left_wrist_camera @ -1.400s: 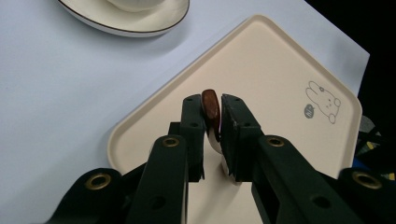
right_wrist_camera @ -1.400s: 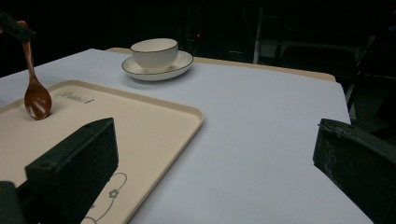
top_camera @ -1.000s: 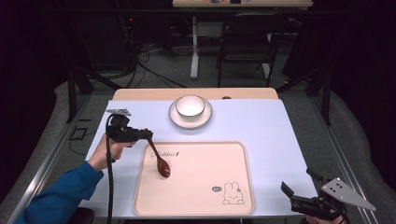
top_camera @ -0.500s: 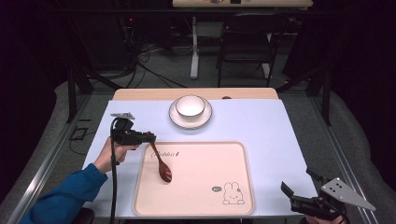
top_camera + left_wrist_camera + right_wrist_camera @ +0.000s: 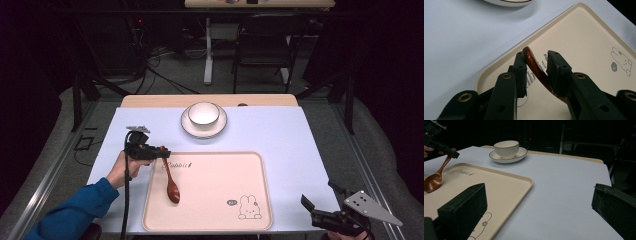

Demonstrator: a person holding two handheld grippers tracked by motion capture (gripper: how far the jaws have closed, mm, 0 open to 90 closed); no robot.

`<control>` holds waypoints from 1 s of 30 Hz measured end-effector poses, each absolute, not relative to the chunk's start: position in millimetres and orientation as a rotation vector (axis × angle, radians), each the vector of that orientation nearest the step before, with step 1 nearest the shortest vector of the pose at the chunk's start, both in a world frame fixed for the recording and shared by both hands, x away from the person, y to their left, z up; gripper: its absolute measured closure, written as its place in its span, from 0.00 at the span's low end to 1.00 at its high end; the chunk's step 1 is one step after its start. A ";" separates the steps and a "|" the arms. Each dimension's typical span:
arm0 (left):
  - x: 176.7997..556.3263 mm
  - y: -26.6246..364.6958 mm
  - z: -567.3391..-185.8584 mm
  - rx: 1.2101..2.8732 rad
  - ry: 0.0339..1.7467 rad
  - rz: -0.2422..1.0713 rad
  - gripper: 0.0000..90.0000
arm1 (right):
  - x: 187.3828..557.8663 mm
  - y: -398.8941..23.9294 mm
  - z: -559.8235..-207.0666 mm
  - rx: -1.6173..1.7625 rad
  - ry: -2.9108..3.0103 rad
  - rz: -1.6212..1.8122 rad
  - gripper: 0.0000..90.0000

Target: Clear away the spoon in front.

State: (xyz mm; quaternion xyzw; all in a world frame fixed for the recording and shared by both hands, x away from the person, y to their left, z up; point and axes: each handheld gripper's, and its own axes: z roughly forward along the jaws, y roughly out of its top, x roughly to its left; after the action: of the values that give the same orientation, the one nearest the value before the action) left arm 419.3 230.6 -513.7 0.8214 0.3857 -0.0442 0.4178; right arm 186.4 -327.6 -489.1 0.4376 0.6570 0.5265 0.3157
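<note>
Lowered since the earlier frame, the left gripper (image 5: 161,152) has brought the wooden spoon (image 5: 170,181) down until its bowl rests on the cream tray (image 5: 215,200); the jaws have just been opening, the curved glossy handle (image 5: 534,66) between the pads, touching one and apart from the other. Right gripper (image 5: 312,212), spread and empty, hovers at the desk's (image 5: 285,135) near corner. White ribbed bowl on a saucer (image 5: 507,150) stands beyond the tray

A glossy reddish-brown wooden spoon (image 5: 171,181) is lying on a cream plastic tray (image 5: 220,210) printed with a grey rabbit drawing (image 5: 247,207) and grey lettering. A white ribbed bowl (image 5: 203,113) with a dark rim line is sitting on a matching white saucer (image 5: 186,126) on the pale lavender tabletop (image 5: 290,145).
</note>
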 end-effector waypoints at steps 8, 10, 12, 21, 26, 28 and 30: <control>417.9 231.3 -516.2 2.057 0.980 -0.094 0.77 | 186.5 -327.4 -489.0 1.154 1.730 1.387 0.00; 418.0 231.2 -517.4 2.057 0.986 -0.091 0.77 | 186.5 -327.5 -489.0 1.153 1.730 1.387 0.00; 417.8 231.0 -517.8 2.057 0.989 -0.088 0.77 | 186.5 -327.3 -489.0 1.154 1.730 1.388 0.00; 416.5 228.4 -522.1 2.047 1.013 -0.081 0.78 | 186.5 -327.5 -489.1 1.155 1.731 1.386 0.00; 416.0 227.1 -526.6 2.057 1.036 -0.068 0.77 | 186.5 -327.3 -489.0 1.154 1.730 1.387 0.00; 415.6 227.0 -528.5 2.059 1.043 -0.071 0.76 | 186.3 -327.3 -489.0 1.155 1.730 1.388 0.00; 415.5 226.9 -530.1 2.065 1.043 -0.065 0.76 | 186.3 -327.2 -489.0 1.154 1.731 1.387 0.00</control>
State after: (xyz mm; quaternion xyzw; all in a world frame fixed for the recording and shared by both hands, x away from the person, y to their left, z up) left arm 415.5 226.9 -530.1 0.8171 0.4127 -0.0255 0.4017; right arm 186.3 -327.2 -489.0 0.4381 0.6570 0.5265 0.3150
